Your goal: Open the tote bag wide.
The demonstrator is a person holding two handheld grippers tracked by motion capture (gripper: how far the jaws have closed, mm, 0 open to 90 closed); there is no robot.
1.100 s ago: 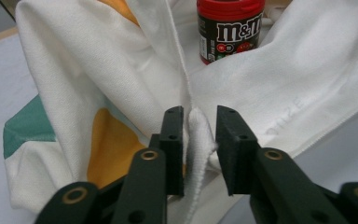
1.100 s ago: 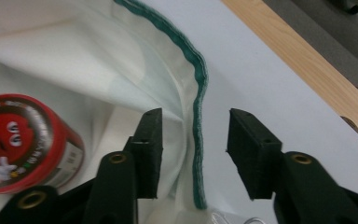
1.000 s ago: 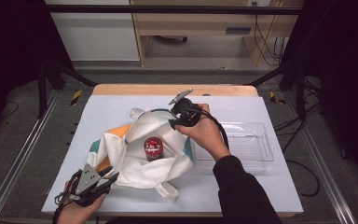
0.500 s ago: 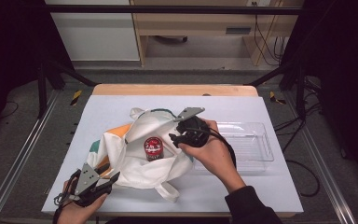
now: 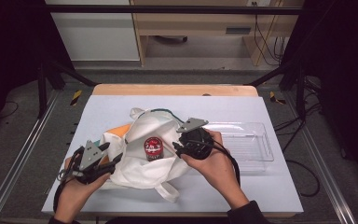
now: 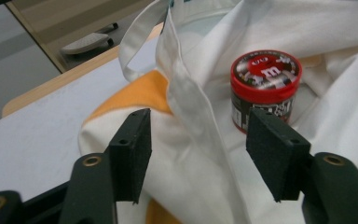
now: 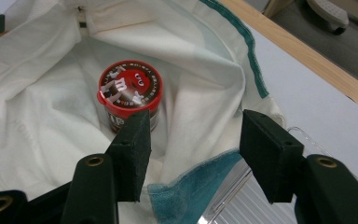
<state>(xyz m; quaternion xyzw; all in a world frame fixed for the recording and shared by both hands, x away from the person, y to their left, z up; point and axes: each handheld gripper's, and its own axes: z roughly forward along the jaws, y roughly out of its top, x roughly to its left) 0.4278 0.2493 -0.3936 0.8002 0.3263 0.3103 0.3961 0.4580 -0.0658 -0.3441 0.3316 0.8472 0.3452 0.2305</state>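
A red-lidded jar [image 5: 153,148] stands inside the white bag [image 5: 135,161]. Left claw [image 5: 113,158], just opening, and right claw [image 5: 177,148] flank the jar, both spread, gripping nothing.

One white cloth bag [image 5: 142,154] lies on the one light table mat [image 5: 270,191]. One red-lidded candy jar [image 5: 153,148] stands inside that bag. One clear plastic tray [image 5: 249,144] sits just beside the bag, on its right in the high view. Two grippers are counted: the left gripper [image 5: 103,156] at the bag's left edge and the right gripper [image 5: 179,148] at its right edge. Two hands hold them, one each. The bag shows two strap handles, one at its far side and one at its near side.
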